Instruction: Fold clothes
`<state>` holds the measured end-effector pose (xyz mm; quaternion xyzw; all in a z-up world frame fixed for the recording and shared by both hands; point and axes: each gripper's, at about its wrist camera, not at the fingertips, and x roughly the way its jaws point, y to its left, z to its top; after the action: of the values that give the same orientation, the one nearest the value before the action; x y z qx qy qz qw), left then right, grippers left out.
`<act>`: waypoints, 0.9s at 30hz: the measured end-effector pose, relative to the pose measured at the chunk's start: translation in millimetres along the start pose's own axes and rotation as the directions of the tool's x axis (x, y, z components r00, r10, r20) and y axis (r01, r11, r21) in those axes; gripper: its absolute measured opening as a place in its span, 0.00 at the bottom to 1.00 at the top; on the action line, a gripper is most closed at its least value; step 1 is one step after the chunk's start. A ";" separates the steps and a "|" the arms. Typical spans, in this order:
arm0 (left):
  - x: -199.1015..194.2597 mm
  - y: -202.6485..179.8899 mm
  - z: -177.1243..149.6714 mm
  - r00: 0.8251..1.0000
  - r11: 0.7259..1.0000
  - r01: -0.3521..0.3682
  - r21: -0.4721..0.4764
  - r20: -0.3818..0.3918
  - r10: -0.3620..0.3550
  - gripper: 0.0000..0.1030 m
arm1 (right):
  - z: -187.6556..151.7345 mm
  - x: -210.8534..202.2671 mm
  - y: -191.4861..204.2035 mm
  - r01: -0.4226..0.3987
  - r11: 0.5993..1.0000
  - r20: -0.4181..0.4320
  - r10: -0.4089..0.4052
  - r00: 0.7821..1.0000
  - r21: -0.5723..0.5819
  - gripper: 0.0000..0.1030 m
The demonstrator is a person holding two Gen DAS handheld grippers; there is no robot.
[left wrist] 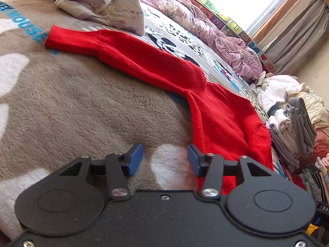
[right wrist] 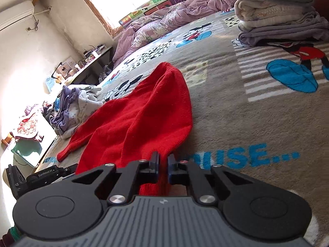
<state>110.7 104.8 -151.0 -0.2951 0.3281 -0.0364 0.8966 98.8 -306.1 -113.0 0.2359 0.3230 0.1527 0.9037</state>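
The sweater [left wrist: 181, 76] is spread on the blanket [left wrist: 72, 107] that covers the bed. A loose heap of clothes [left wrist: 98, 2] is seen behind its sleeve, a crumpled quilt [left wrist: 205, 26] along the far edge, and a folded stack [right wrist: 279, 14] to the sweater's right.

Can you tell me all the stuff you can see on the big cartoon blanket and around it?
red sweater: one, red, spread across the blanket, one sleeve stretched out
blanket: one, grey-brown with cartoon mice and blue letters, under everything
unfolded clothes pile: one heap, purple and cream, beyond the sleeve
folded stack: one, grey, cream and purple, at the blanket's far right corner
quilt: one, pinkish purple, crumpled by the window
alphabet mat: one, many colours, along the wall
left gripper: one, black with blue pads, open over the blanket, beside the sweater's edge
right gripper: one, black, shut on the sweater
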 end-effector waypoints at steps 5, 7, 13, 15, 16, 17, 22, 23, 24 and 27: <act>0.3 0.5 0.7 1.000 1.000 0.006 -0.006 -0.004 -0.006 0.47 | 36.7 -24.4 -19.8 0.057 0.998 0.087 -0.055 0.995 -0.020 0.05; 0.9 -0.5 1.1 1.000 1.000 0.007 -0.001 -0.004 -0.007 0.49 | 53.0 -29.4 -32.9 0.079 0.997 0.090 -0.078 0.993 -0.012 0.05; 2.8 -2.7 1.9 1.000 1.000 0.007 0.005 -0.004 -0.007 0.50 | 39.5 -15.7 -37.6 -0.021 0.995 -0.044 0.026 0.999 0.100 0.43; 3.1 -3.2 2.0 1.000 1.000 0.008 0.007 -0.004 -0.008 0.50 | 26.9 -7.5 -28.5 -0.038 0.995 -0.084 0.046 0.995 0.090 0.47; 3.1 -2.9 2.0 1.000 1.000 0.009 0.007 -0.004 -0.009 0.50 | 21.8 -3.9 -24.3 -0.045 0.996 -0.089 0.053 0.995 0.081 0.46; 3.1 -2.5 2.0 1.000 1.000 0.011 0.006 -0.005 -0.011 0.50 | 16.7 -0.4 -20.1 -0.053 0.996 -0.095 0.059 0.994 0.072 0.44; 3.2 -0.8 3.0 1.000 1.000 0.019 -0.005 -0.008 -0.019 0.50 | 17.4 0.5 -11.7 -0.048 0.999 -0.074 0.048 0.996 0.005 0.05; 3.4 -0.6 3.5 1.000 1.000 0.020 -0.007 -0.009 -0.020 0.50 | 22.0 -3.4 -12.2 -0.043 0.999 -0.056 0.043 0.997 -0.004 0.05; 3.7 -0.4 3.6 1.000 1.000 0.020 -0.008 -0.010 -0.021 0.50 | 26.5 -7.2 -12.7 -0.038 0.999 -0.039 0.038 0.999 -0.013 0.05; 4.2 0.0 4.0 1.000 1.000 0.022 -0.011 -0.012 -0.022 0.50 | 46.5 -19.7 -22.0 -0.005 1.000 0.009 0.005 1.000 -0.022 0.05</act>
<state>116.4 105.7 -151.0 -0.3036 0.3305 -0.0464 0.8925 117.3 -348.3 -82.9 0.2277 0.3166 0.1574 0.9073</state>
